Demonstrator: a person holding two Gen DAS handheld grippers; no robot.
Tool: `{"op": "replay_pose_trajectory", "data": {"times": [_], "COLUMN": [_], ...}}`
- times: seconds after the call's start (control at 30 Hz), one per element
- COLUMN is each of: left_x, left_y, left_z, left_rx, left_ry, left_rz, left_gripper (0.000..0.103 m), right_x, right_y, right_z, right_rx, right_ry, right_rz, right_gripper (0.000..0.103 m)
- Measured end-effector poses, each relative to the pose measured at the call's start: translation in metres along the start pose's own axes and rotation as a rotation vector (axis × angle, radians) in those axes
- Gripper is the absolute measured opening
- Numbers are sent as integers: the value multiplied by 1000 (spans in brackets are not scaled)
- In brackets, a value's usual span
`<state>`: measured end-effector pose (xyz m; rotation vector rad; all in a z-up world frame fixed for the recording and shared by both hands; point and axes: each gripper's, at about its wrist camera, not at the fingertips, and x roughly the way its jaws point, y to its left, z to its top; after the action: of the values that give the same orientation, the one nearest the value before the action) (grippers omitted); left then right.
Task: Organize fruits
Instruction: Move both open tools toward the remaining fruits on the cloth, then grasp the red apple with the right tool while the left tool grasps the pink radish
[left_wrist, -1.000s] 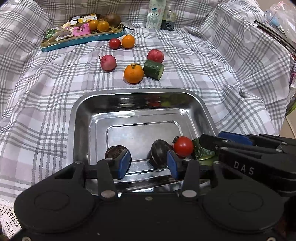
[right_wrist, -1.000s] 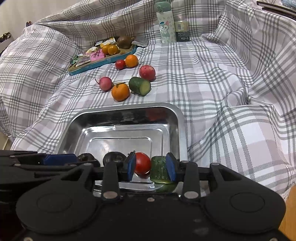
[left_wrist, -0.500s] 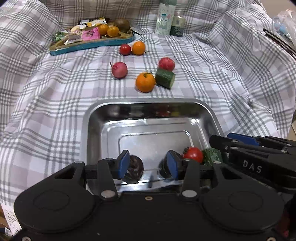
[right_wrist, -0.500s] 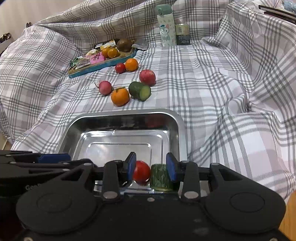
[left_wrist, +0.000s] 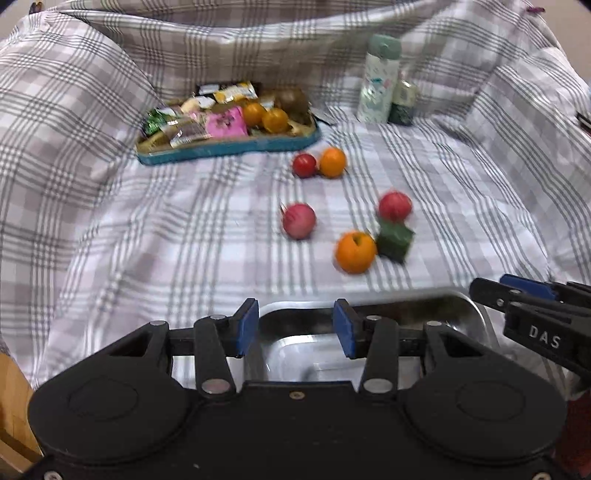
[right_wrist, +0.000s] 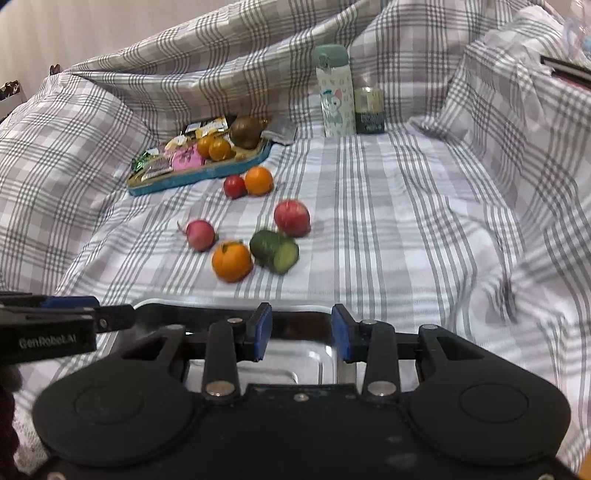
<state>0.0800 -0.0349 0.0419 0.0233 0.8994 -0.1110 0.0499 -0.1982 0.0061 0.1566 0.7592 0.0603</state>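
Soft even light, motion blur, fisheye-bent edges

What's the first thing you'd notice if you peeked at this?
The bright fruits scattered on the checked cloth: a big orange beside a cut cucumber, with two pinkish-red ones behind. Farther back sits a blue tray full of snacks, and a shiny metal pan lies nearest.

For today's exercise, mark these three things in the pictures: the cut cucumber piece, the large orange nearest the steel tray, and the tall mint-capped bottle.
cucumber piece (right_wrist: 274, 250), right wrist view, on its dark green skin.
large orange (right_wrist: 232, 260), right wrist view, middle of its peel.
mint-capped bottle (right_wrist: 335, 98), right wrist view, on its printed body.
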Motion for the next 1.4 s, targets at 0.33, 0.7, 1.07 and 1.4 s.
{"op": "replay_pose_trajectory", "data": {"times": [0.33, 0.7, 1.07, 1.4], "left_x": [38, 78, 96, 111], "left_y": [10, 5, 3, 6], "left_z": [38, 48, 51, 50], "left_rx": [15, 34, 41, 12], "left_ry": [-36, -10, -19, -10], "left_rz": [16, -37, -38, -50], "left_gripper": [52, 52, 53, 53], "right_x": [36, 88, 115, 130], "right_y": [0, 2, 6, 3], "right_z": [47, 83, 86, 82], "right_rx": [-22, -14, -5, 2], "right_ry": [-63, -68, -73, -42], "right_rz": [-19, -21, 26, 21], "right_gripper": [38, 39, 43, 45]}}
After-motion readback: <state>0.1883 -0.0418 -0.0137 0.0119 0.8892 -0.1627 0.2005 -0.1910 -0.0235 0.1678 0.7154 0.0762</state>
